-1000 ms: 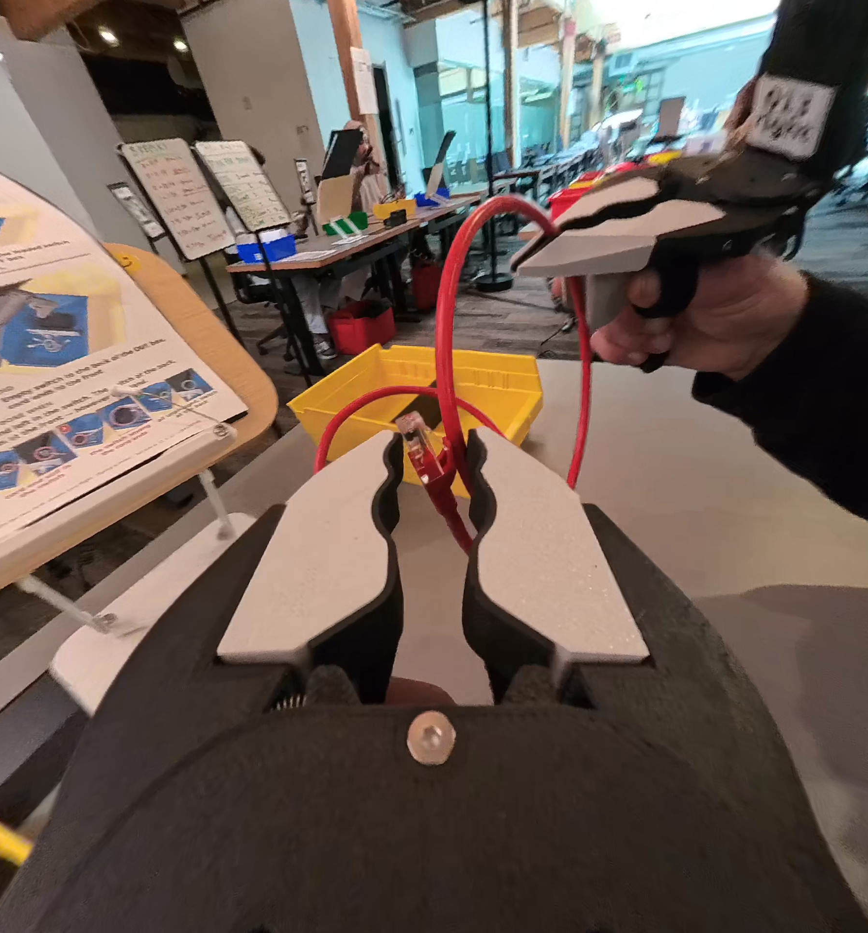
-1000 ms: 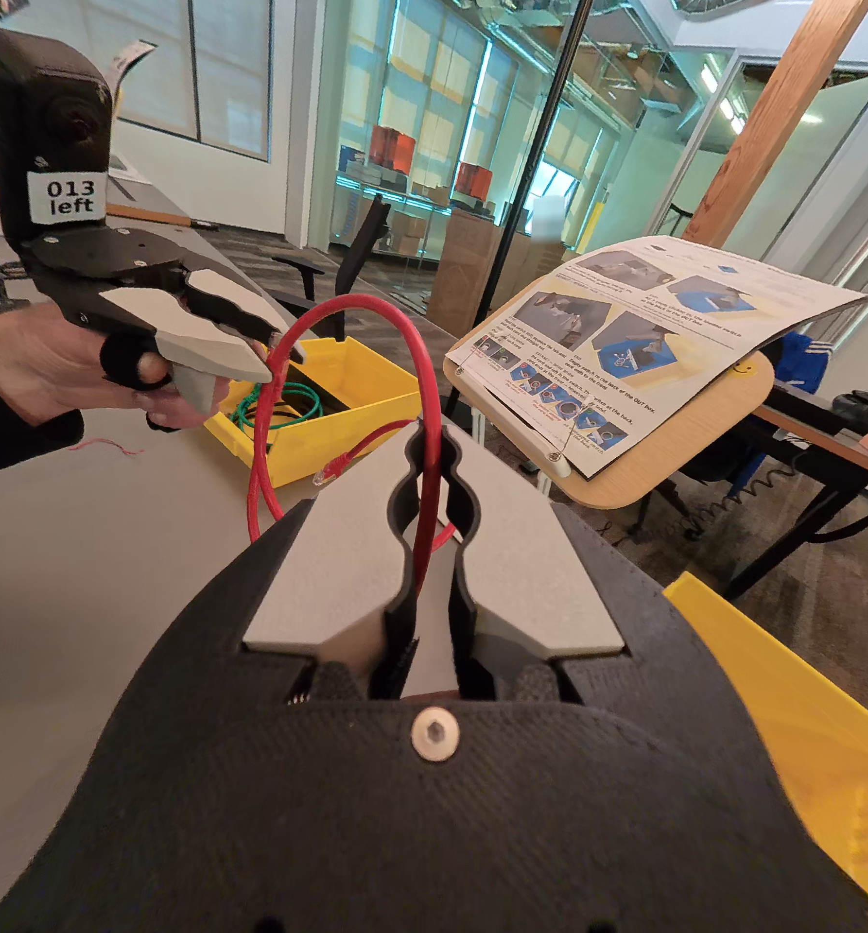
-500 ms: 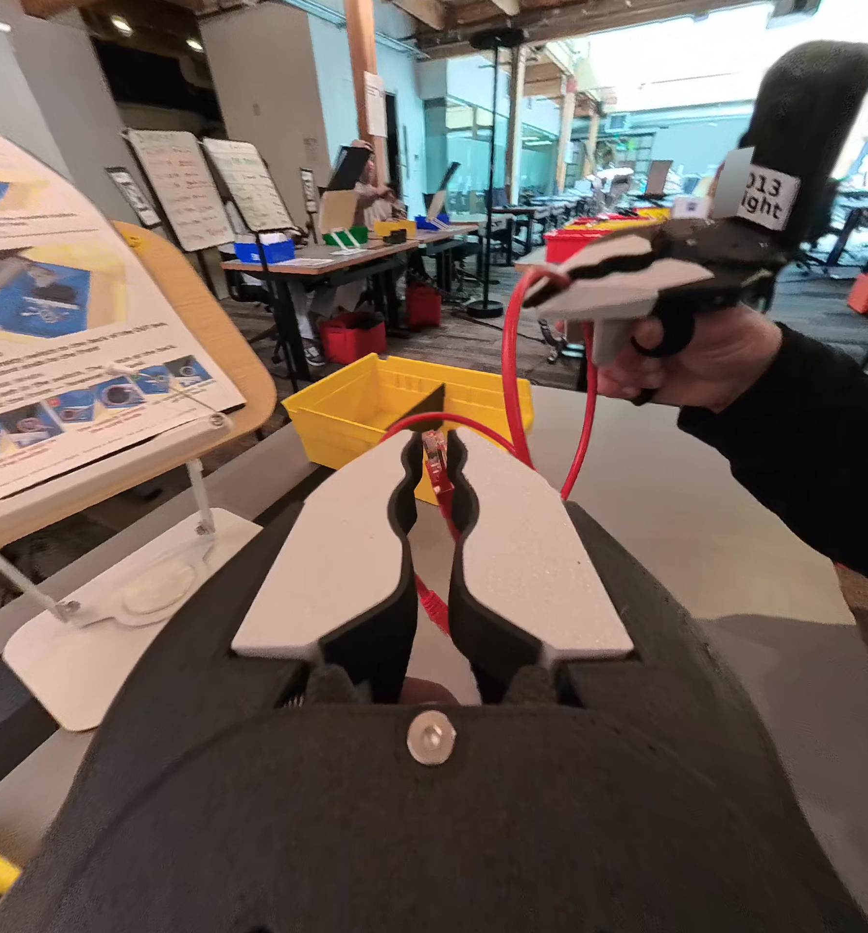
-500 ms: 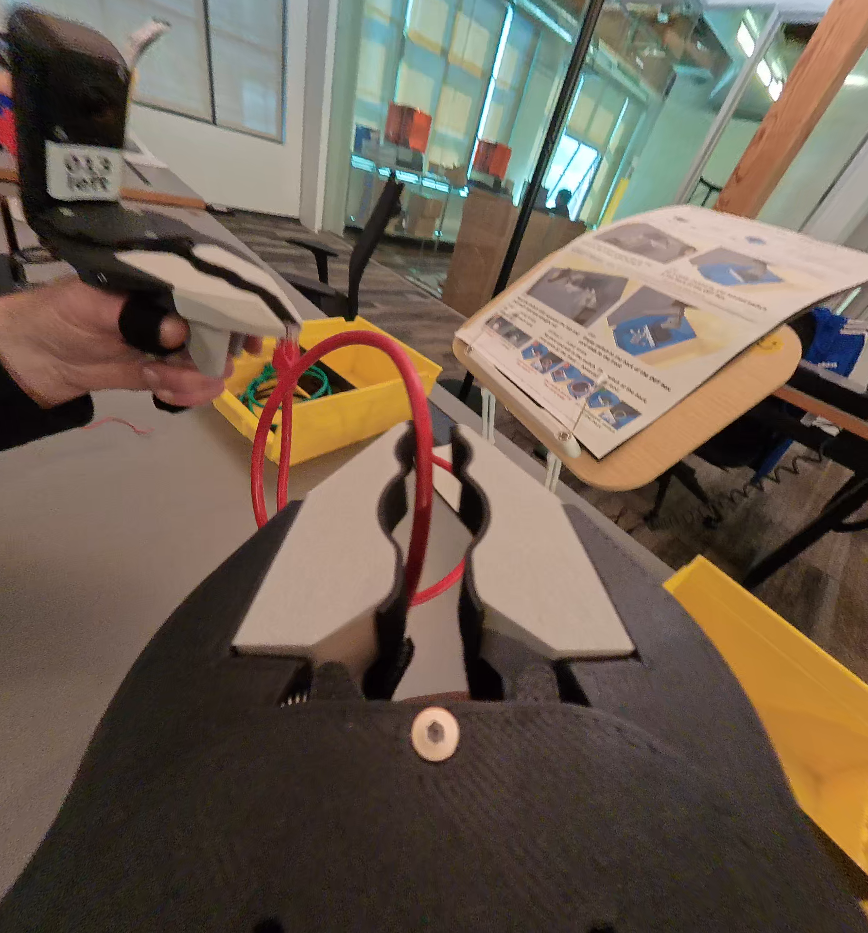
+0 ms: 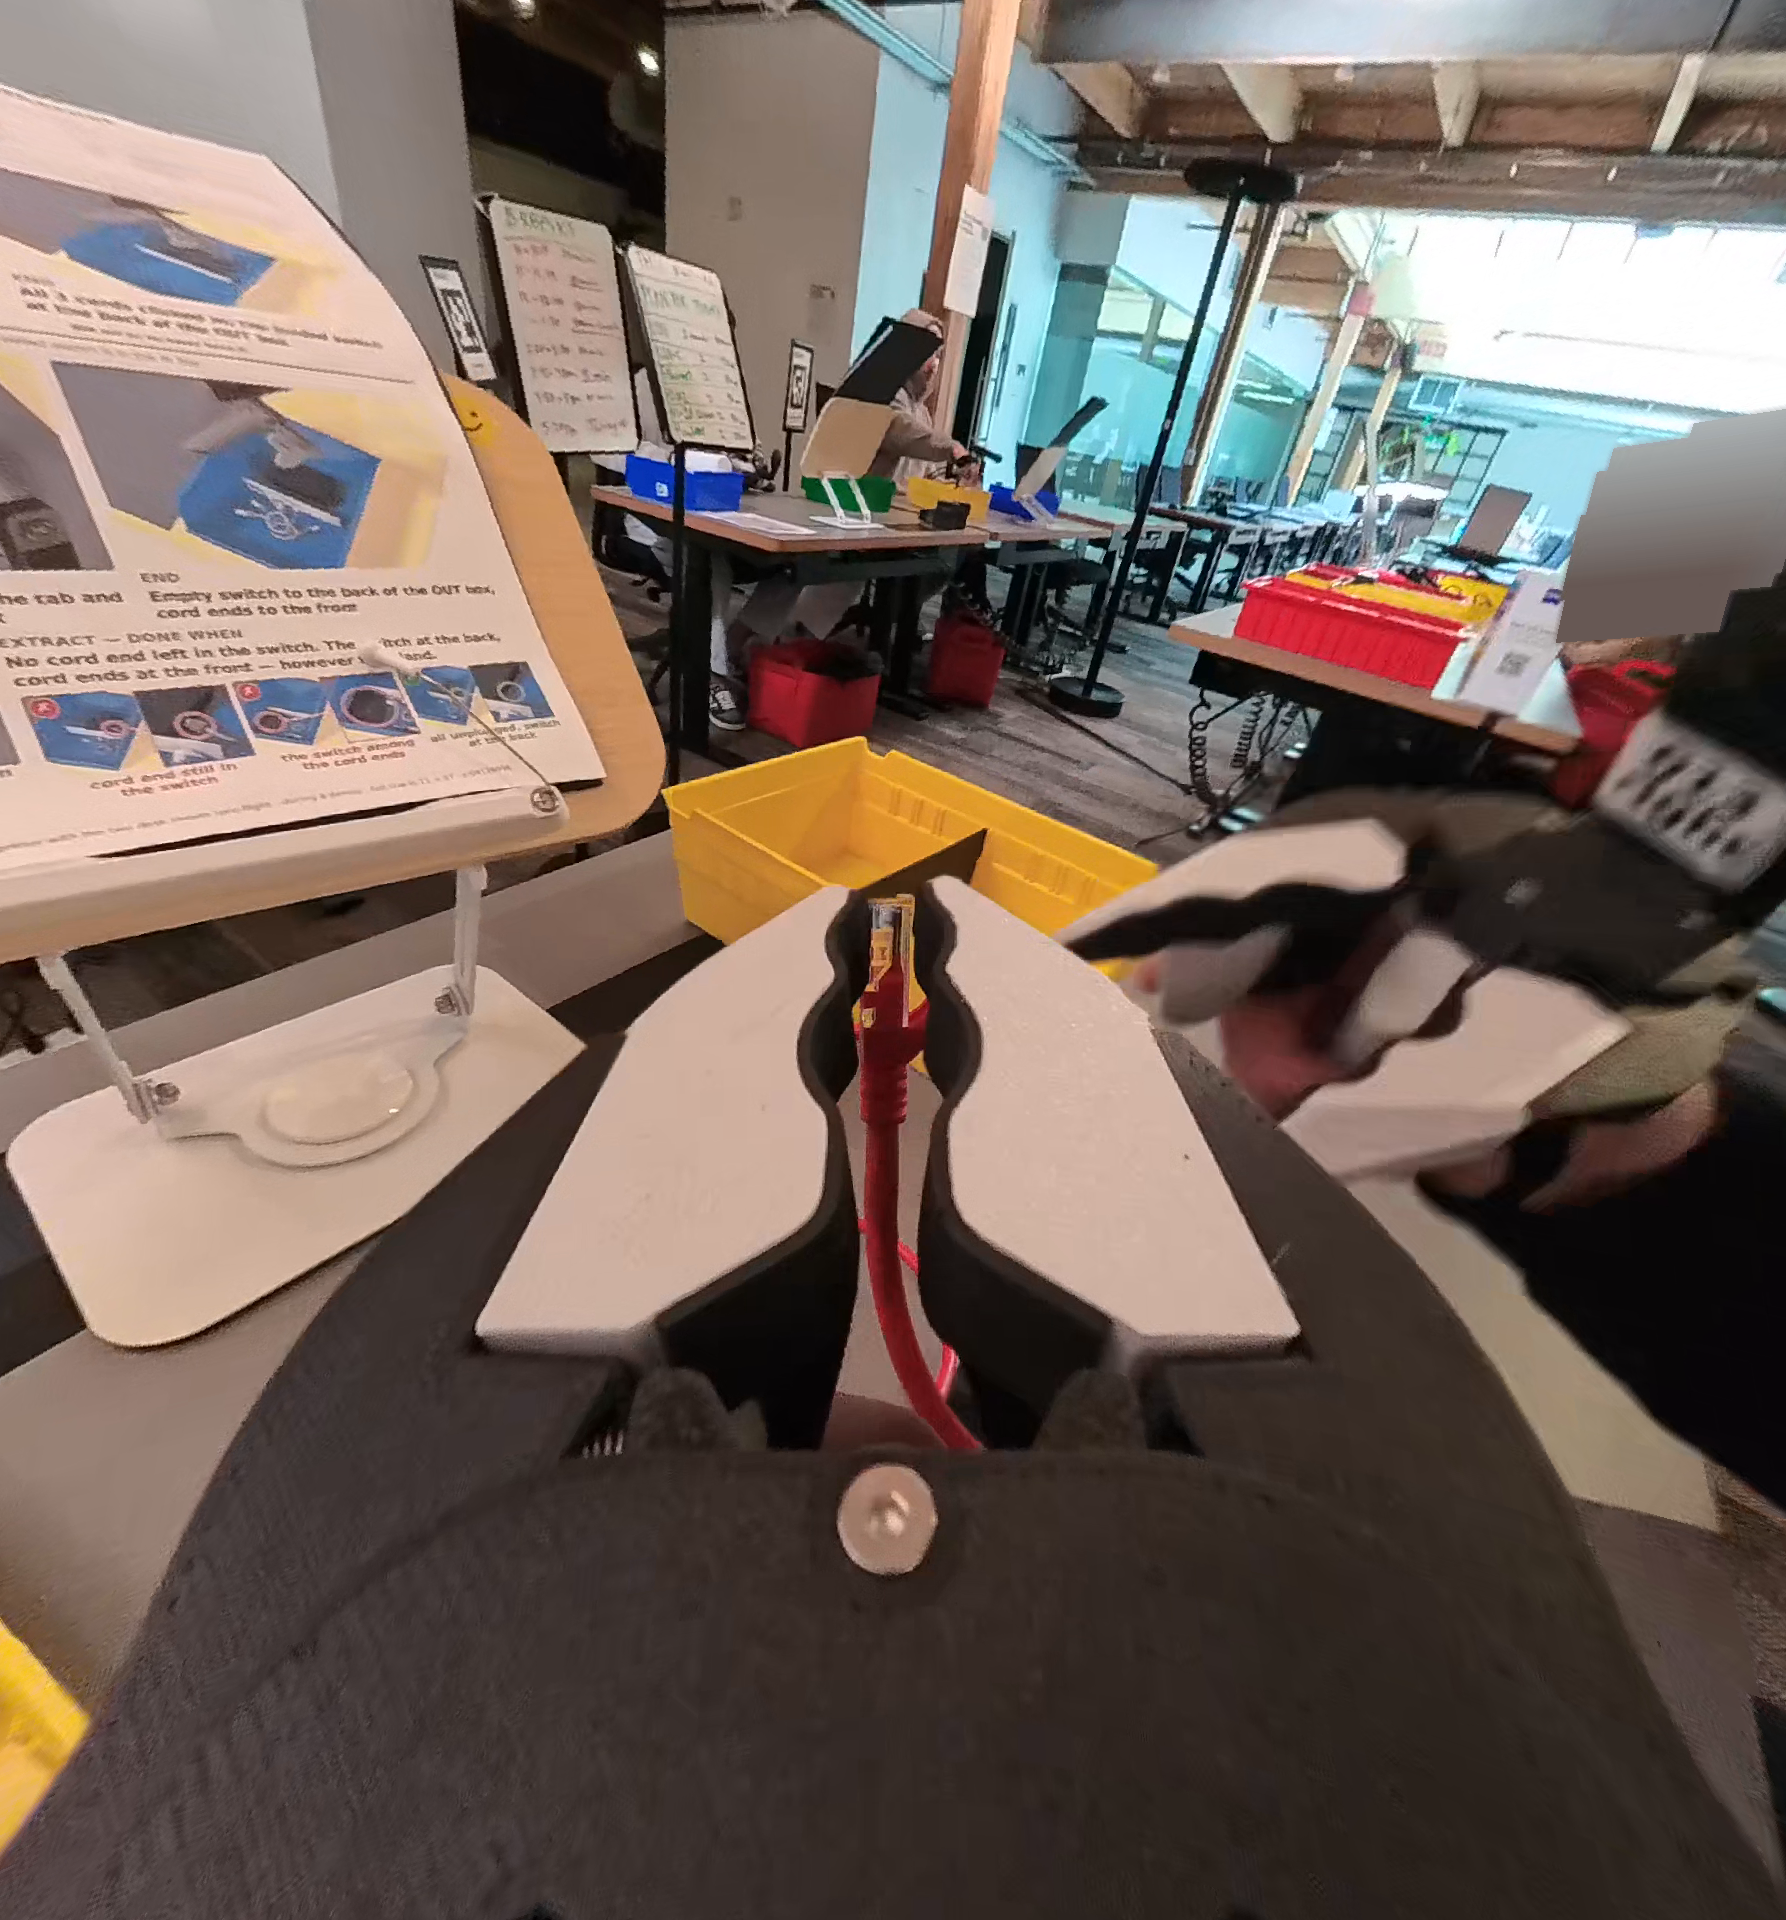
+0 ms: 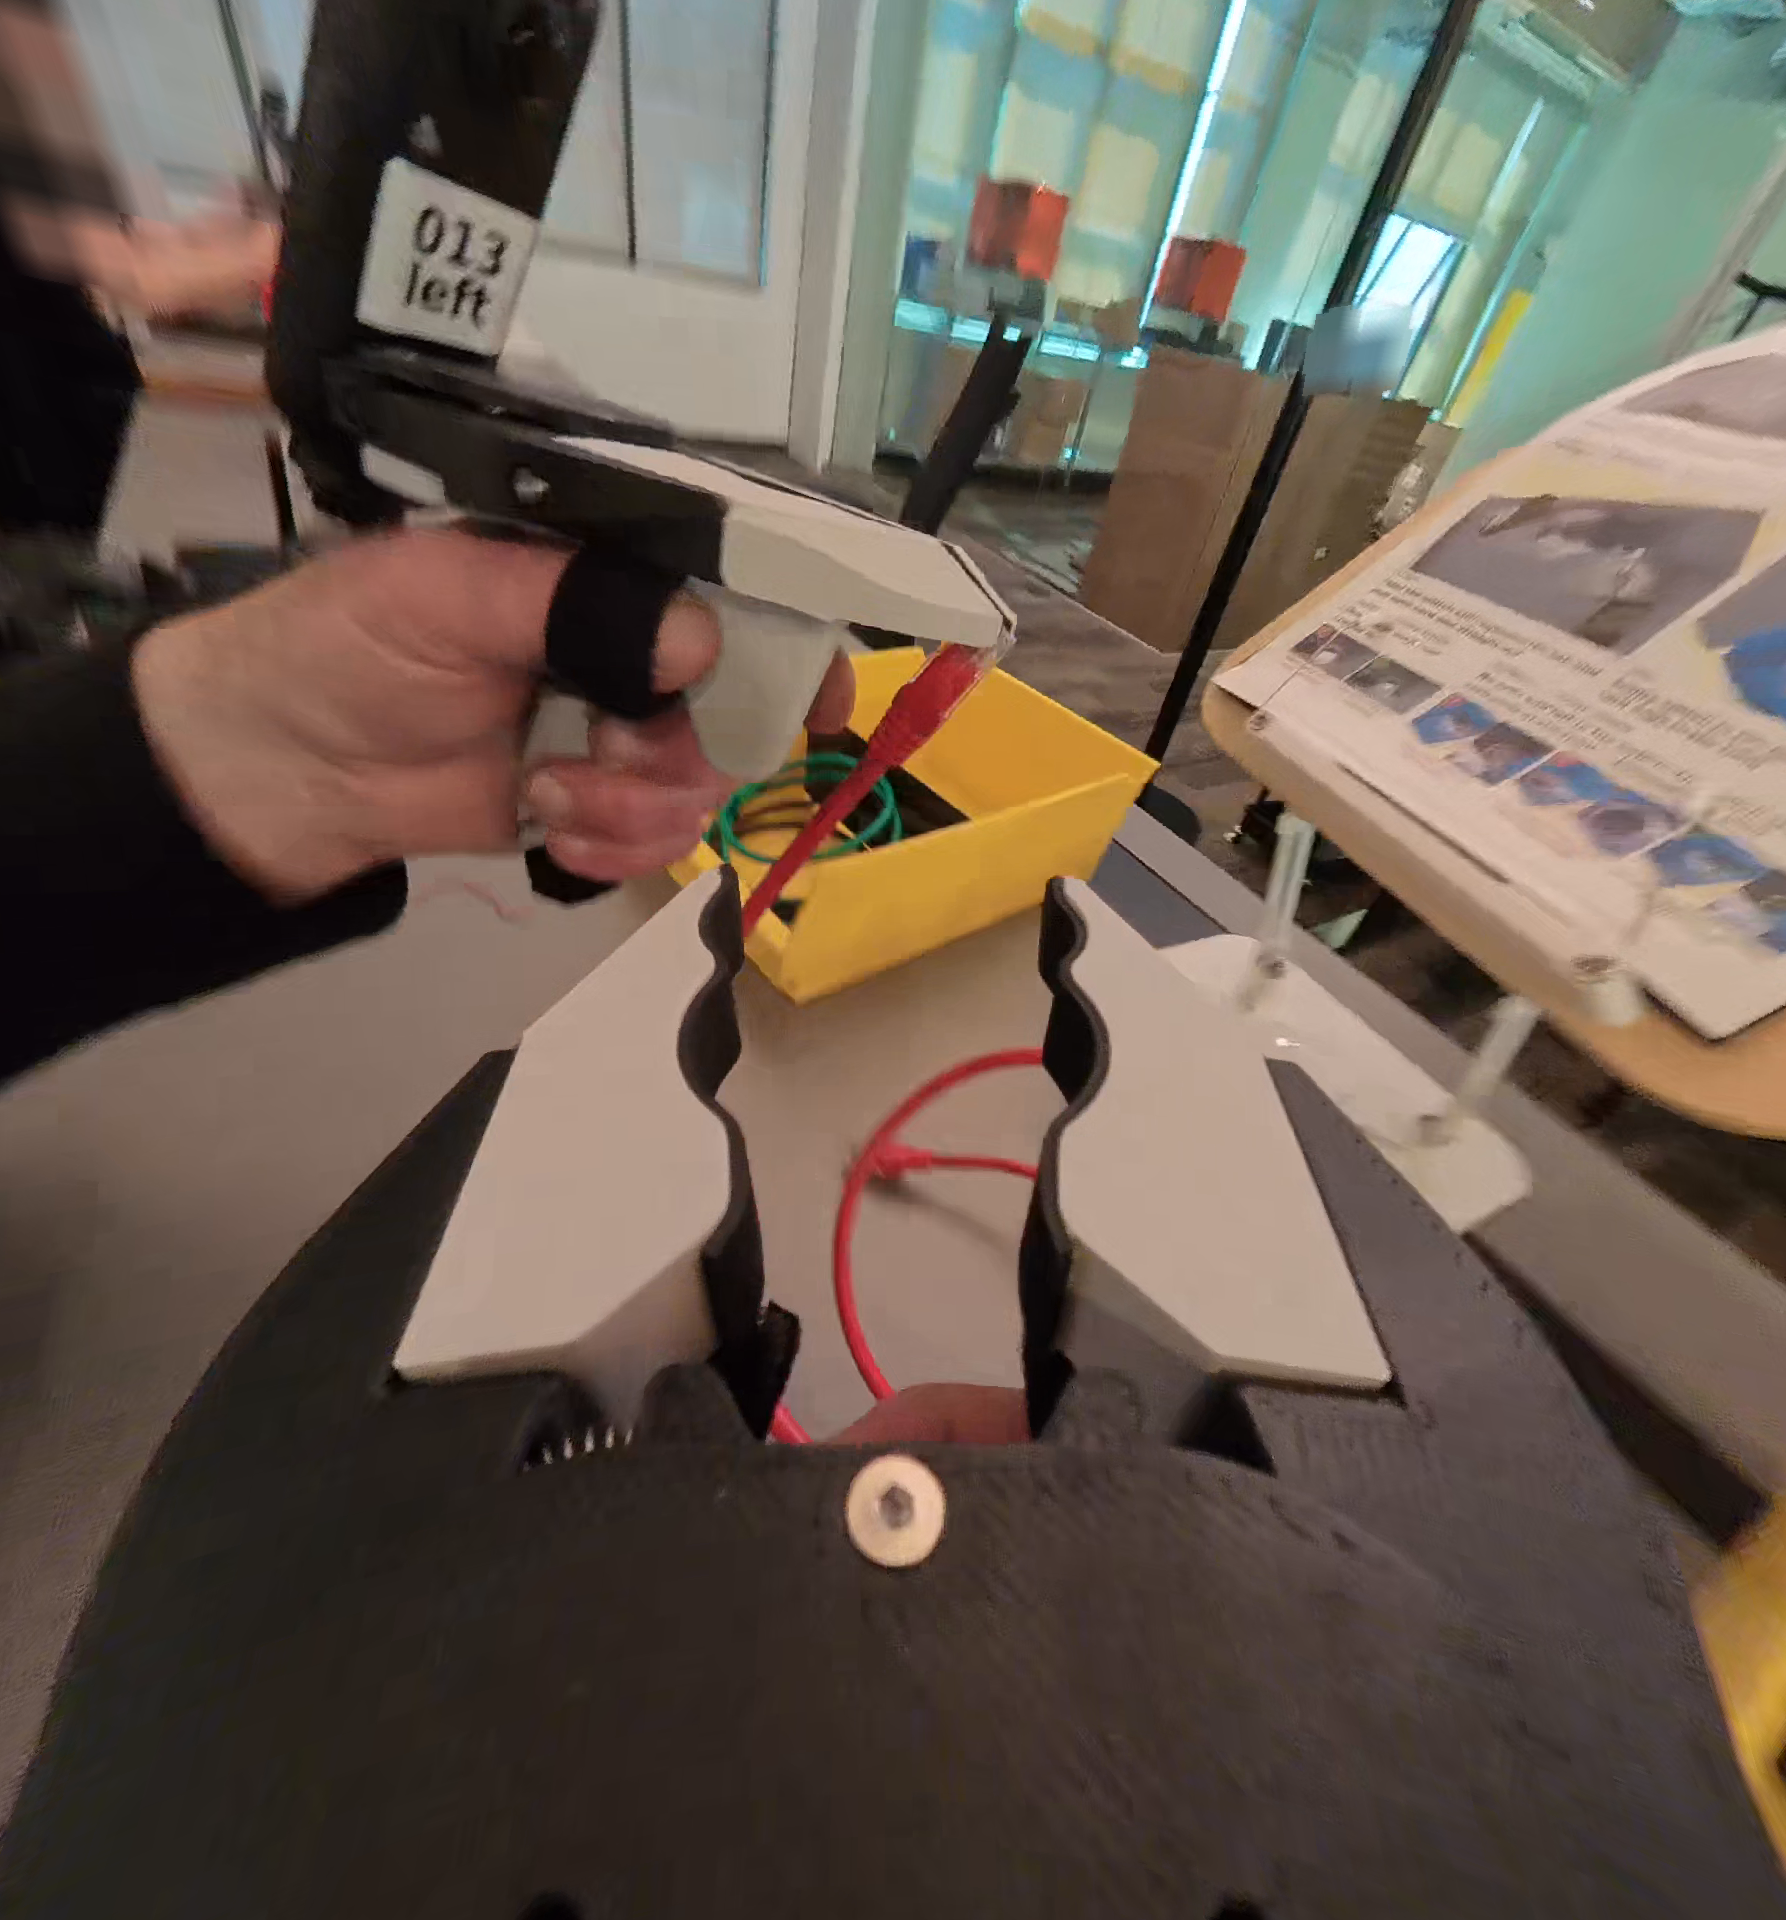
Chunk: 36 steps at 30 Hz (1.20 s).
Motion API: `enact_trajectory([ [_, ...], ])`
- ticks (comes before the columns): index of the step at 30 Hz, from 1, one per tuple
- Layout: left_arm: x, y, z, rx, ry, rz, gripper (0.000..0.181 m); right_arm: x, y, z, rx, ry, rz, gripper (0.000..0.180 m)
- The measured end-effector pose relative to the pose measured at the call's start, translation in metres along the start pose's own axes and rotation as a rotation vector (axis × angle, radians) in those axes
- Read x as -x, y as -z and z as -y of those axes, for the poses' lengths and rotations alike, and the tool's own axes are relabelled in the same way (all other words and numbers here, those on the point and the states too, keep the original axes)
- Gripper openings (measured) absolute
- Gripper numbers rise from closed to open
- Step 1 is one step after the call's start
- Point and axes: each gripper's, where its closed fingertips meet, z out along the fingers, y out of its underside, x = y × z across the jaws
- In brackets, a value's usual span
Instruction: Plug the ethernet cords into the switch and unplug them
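Red cord (image 5: 884, 1091) pinched in left gripper (image 5: 889, 925); right gripper (image 6: 889, 914) spread, empty.

a yellow bin (image 5: 873, 831) sits beside an instruction sheet (image 5: 193, 520) on a stand (image 5: 245, 1174).

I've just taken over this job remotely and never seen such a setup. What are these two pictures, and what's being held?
Each picture comes from a camera riding on a hand-held tool, looking along its two fingers. In the left wrist view, the left tool is shut on the plug end of a red ethernet cord. In the right wrist view, the right tool is open and empty; the cord's other end lies on the grey table below. Farther back are a yellow bin holding a green cord, and an instruction sheet on a stand.
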Motion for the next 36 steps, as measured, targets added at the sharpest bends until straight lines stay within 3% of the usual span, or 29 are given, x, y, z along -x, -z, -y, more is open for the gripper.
enact_trajectory([
  [6,-0.031,-0.010,-0.003,0.010,0.024,-0.067,0.007,0.028,-0.044,-0.017,-0.062,-0.156,0.009,0.037],
  [7,-0.036,-0.012,-0.004,0.009,0.029,-0.077,0.008,0.031,-0.047,-0.019,-0.063,-0.158,0.011,0.018],
  [11,-0.033,-0.008,0.008,-0.061,0.078,-0.086,0.007,0.020,-0.038,-0.018,-0.098,-0.244,0.045,0.004],
  [15,-0.028,0.003,0.020,-0.138,0.167,-0.144,0.007,0.006,-0.013,-0.004,-0.089,-0.153,0.097,0.003],
  [22,-0.039,-0.019,-0.009,-0.092,0.333,-0.249,0.007,-0.009,0.032,-0.020,0.229,0.245,0.071,0.003],
  [28,-0.036,-0.029,-0.021,-0.141,0.541,-0.312,0.003,-0.010,0.040,-0.001,0.129,0.324,0.034,0.003],
  [36,-0.037,-0.034,-0.028,-0.134,0.548,-0.296,0.000,-0.019,0.041,0.012,0.054,0.332,-0.044,0.002],
])
